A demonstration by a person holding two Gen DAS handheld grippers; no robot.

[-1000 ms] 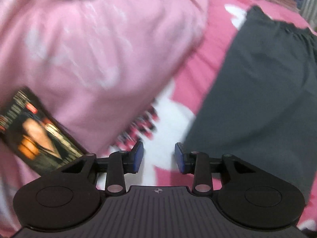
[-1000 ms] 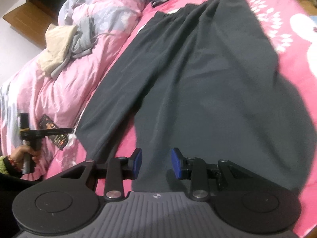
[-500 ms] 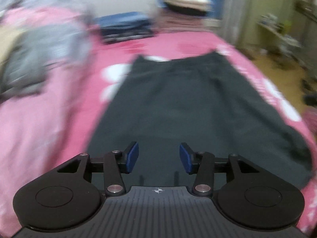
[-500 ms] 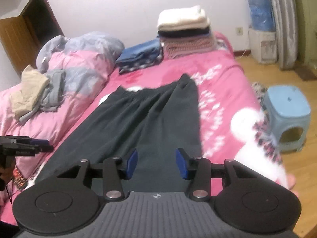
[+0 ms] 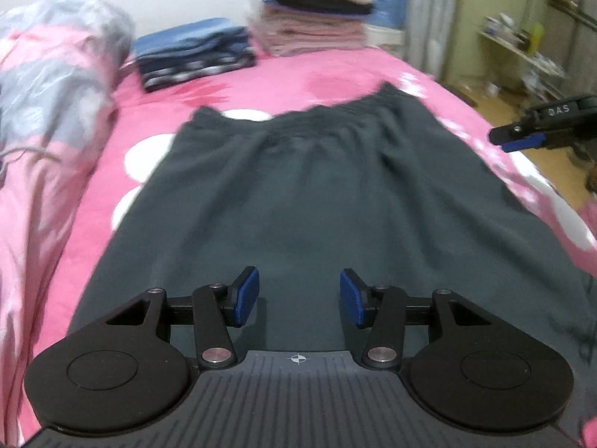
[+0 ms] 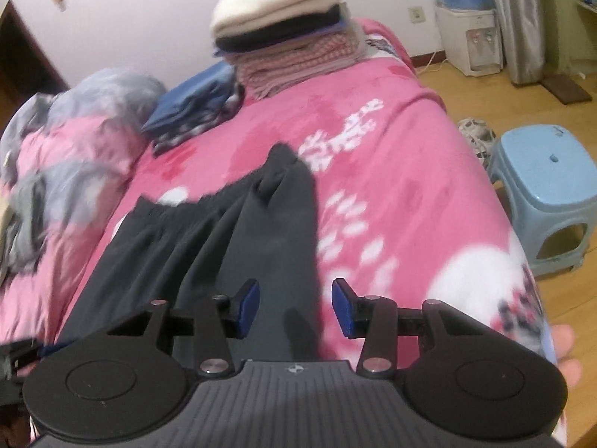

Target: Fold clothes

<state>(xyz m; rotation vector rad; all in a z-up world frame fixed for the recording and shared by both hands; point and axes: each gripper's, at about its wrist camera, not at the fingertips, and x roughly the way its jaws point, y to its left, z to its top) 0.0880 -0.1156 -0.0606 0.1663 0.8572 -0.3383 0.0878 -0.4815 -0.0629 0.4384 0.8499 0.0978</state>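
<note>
My left gripper (image 5: 298, 298) hangs over the near end of the dark grey trousers (image 5: 309, 194), its blue pads parted with only cloth below them and nothing pinched between. Its jaws have just been opening wider. The trousers lie flat and lengthwise on the pink bedspread (image 5: 335, 74), gathered waistband at the far end, the near end running under my claw.

My right gripper (image 6: 294, 306) is likewise released, jaws spread and empty after opening a little further, hovering above the right edge of the same trousers (image 6: 224, 254) where the grey cloth meets the pink bedspread (image 6: 391, 194). From the left camera it shows at the far right, out past the edge of the bed (image 5: 522, 136).

At the far end of the bed stands a tall stack of folded clothes (image 6: 283, 26), white on top, with a lower blue folded pile (image 6: 194, 112) just to its left. A rumpled pink and grey quilt (image 5: 48, 86) runs along the left side. On the floor to the right sits a light blue plastic stool (image 6: 548, 194). The edge of what may be my fingers (image 6: 565, 351) shows at the right, too blurred to be sure.
</note>
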